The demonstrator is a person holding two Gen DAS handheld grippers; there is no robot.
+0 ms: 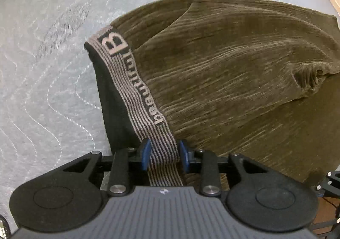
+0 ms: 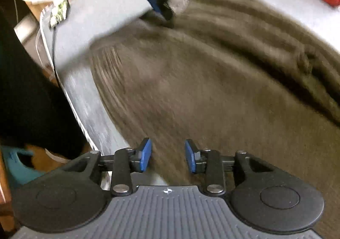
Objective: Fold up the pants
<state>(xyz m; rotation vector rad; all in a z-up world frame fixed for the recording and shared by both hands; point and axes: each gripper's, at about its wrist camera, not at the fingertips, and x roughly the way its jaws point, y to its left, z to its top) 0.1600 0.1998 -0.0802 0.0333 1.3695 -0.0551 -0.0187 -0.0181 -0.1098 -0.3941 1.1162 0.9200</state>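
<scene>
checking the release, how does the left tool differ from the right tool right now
The left tool has the striped waistband of the pants running between its blue pads, which stand just off its edges; the right tool has only brown cloth below its gap. The left tool's jaws stand a bit narrower than the right tool's. The left wrist view is sharp, the right one motion-blurred. Both are open over the pants.
</scene>
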